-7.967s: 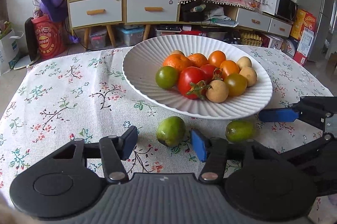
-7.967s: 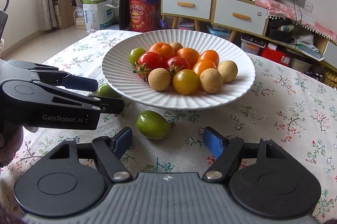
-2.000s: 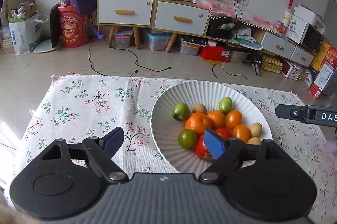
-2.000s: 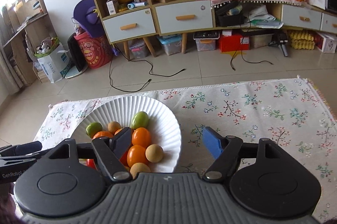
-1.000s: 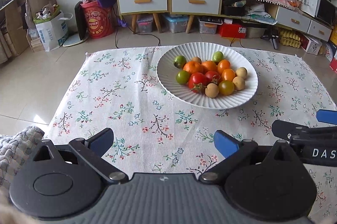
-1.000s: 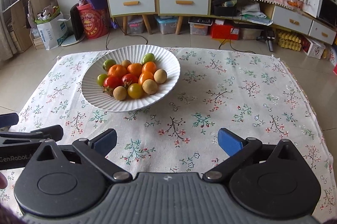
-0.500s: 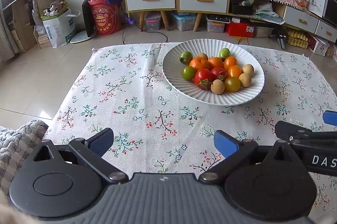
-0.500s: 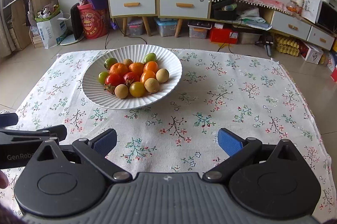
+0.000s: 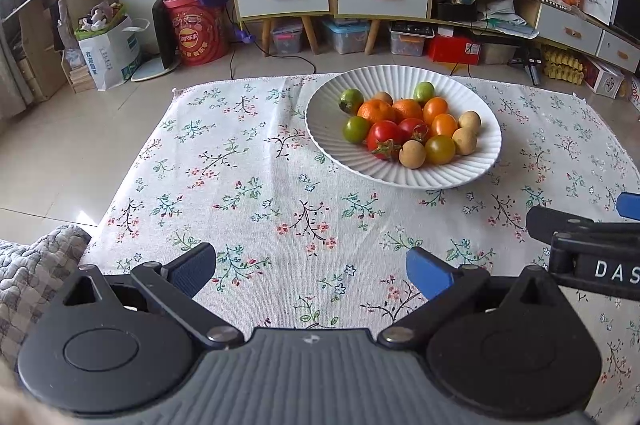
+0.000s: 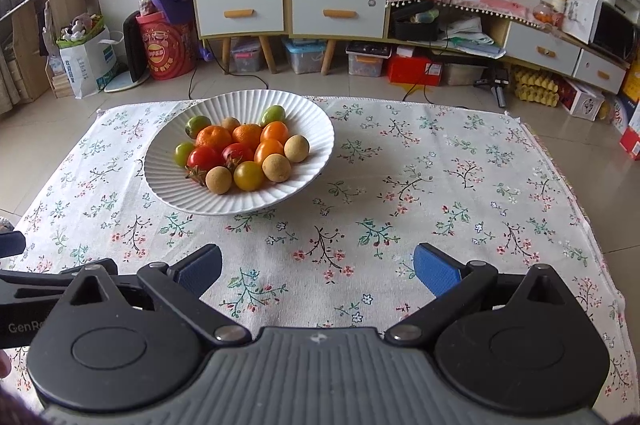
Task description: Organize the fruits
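Note:
A white ribbed plate (image 9: 476,169) (image 10: 304,181) stands on the floral cloth and holds several fruits: oranges (image 9: 376,111) (image 10: 214,137), red tomatoes (image 9: 384,133) (image 10: 204,157), green fruits (image 9: 351,101) (image 10: 273,113) and pale brown round ones (image 9: 412,159) (image 10: 277,167). My left gripper (image 9: 311,267) is open over the near cloth, nothing between its fingers, well short of the plate. My right gripper (image 10: 318,267) is open too and holds nothing. In the left wrist view the right gripper's black arm shows at the right edge.
The floral tablecloth (image 9: 256,193) (image 10: 460,185) covers the table. A grey quilted fabric (image 9: 36,261) lies at the near left. Beyond the table stand cabinets with drawers (image 10: 288,9), a red drum (image 10: 166,51), storage boxes and cables on the tiled floor.
Both grippers have drawn back from the plate toward the near table edge and stay open. The two green fruits that lay on the cloth 8 seconds ago now lie in the plate.

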The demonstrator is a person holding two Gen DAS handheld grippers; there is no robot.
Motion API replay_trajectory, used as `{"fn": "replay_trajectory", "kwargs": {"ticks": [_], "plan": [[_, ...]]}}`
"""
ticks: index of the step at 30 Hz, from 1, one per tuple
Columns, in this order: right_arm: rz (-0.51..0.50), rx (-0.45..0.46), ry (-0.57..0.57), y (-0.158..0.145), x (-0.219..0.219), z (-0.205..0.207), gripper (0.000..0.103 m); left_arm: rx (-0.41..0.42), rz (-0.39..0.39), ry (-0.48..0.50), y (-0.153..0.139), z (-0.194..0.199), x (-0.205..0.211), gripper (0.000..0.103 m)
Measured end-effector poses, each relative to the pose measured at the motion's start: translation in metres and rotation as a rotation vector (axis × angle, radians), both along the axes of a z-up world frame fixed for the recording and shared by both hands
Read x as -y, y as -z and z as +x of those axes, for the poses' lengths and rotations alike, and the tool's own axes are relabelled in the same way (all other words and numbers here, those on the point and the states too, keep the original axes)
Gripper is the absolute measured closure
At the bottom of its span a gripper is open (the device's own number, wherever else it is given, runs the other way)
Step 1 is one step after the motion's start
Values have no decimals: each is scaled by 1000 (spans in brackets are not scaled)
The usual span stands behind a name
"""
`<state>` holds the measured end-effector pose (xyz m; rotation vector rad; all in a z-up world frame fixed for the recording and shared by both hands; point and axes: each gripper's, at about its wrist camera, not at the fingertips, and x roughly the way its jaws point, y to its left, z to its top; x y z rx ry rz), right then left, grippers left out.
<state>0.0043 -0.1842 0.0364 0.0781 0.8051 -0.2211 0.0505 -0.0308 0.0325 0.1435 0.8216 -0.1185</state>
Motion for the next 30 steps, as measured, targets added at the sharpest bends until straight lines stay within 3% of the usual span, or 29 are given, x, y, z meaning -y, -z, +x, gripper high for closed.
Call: {"fn": "replay_trajectory", "kwargs": {"ticks": [30], "plan": [[10,15,1,-3,3,-3,1,-4,16,5,2,-2,0,4]]}}
